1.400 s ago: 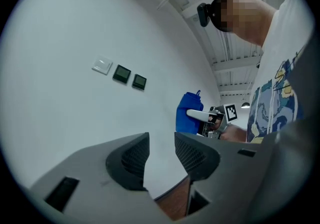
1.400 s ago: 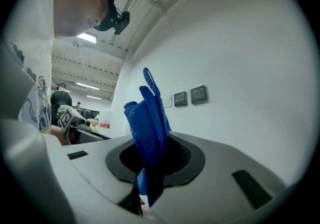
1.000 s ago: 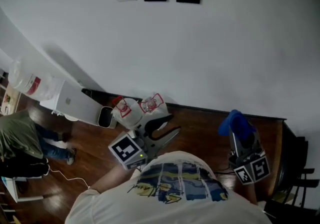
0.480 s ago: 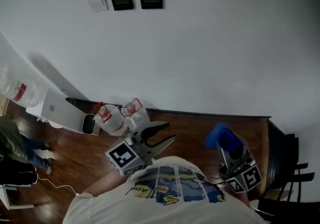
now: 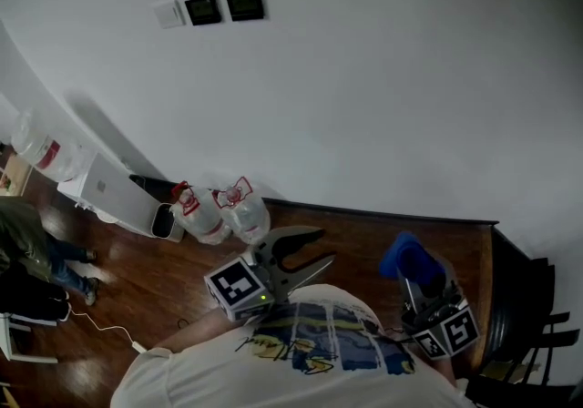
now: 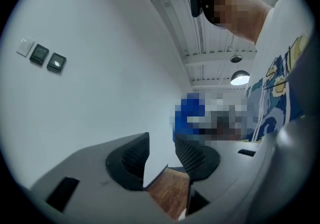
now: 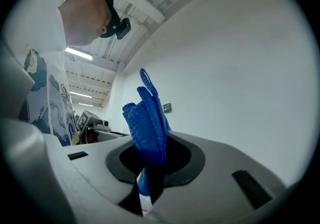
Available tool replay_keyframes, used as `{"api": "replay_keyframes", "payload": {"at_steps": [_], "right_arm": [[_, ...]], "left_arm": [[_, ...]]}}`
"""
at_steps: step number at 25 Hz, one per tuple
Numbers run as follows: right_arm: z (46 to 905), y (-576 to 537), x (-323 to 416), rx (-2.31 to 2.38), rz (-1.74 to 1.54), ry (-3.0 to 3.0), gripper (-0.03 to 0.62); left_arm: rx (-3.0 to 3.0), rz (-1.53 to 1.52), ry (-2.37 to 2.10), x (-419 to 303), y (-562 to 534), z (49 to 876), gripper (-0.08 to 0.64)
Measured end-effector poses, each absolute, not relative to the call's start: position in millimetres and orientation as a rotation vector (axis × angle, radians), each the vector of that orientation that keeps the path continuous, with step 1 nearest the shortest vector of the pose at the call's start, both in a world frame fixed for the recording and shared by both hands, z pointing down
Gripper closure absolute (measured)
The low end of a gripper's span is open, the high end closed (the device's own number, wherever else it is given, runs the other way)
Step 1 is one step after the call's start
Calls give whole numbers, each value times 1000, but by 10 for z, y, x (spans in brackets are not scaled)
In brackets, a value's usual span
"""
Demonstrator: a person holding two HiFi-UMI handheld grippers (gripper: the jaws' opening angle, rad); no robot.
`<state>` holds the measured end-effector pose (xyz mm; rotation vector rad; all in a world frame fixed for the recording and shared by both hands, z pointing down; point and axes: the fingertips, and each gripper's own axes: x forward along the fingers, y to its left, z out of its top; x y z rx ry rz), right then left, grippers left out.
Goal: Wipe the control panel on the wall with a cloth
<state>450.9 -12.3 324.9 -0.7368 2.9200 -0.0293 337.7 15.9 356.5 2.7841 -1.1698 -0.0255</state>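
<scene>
Reaching the wall (image 5: 392, 78) was the step in hand. The right gripper (image 7: 151, 175) was clenched on the blue cloth (image 7: 148, 118), well below the control panel (image 5: 224, 6). The left gripper (image 6: 161, 155) was released and empty. The next move called for raising the cloth up to the panel.

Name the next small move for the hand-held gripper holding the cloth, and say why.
Probably lift the right hand-held gripper toward the dark control panels: its jaws are shut on the blue cloth, but it hangs low, well short of the panels high on the wall.
</scene>
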Motion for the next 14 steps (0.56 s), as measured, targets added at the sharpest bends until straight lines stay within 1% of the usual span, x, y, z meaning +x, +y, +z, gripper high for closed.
{"api": "replay_keyframes", "payload": {"at_steps": [8, 14], "right_arm": [[3267, 61, 5044, -813, -38, 2849, 506], [3238, 165, 5209, -863, -13, 2829, 506]], "left_arm": [[2844, 32, -1100, 3871, 224, 3555, 419], [2887, 63, -1044, 4032, 288, 3551, 419]]}}
